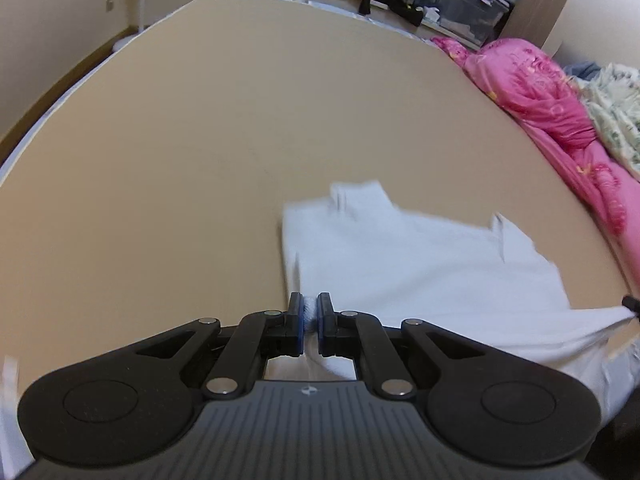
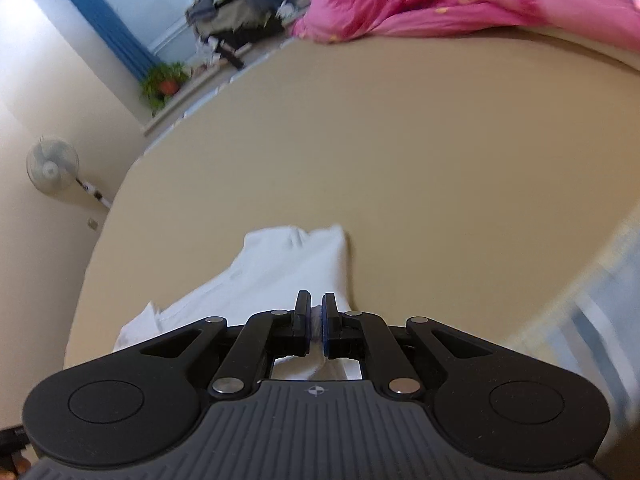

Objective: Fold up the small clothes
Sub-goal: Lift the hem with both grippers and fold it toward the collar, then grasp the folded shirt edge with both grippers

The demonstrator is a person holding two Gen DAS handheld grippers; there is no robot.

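Observation:
A small white garment (image 1: 420, 264) lies spread on the tan bed surface (image 1: 240, 120), stretched towards me. My left gripper (image 1: 311, 314) is shut on a bunched bit of its near edge, white cloth showing between the blue pads. The garment's other near corner is pulled taut to the tip of the right gripper (image 1: 632, 304) at the right border. In the right wrist view the same white garment (image 2: 276, 276) runs away to the left, and my right gripper (image 2: 317, 318) is shut on its near edge. The cloth is blurred by motion.
A pink quilt (image 1: 552, 96) is heaped along the bed's right side, with a floral blanket (image 1: 616, 120) beyond it. A cluttered window sill with a potted plant (image 2: 166, 82), clothes and a plastic box (image 1: 464, 4) lies past the far edge. A standing fan (image 2: 52, 166) is by the wall.

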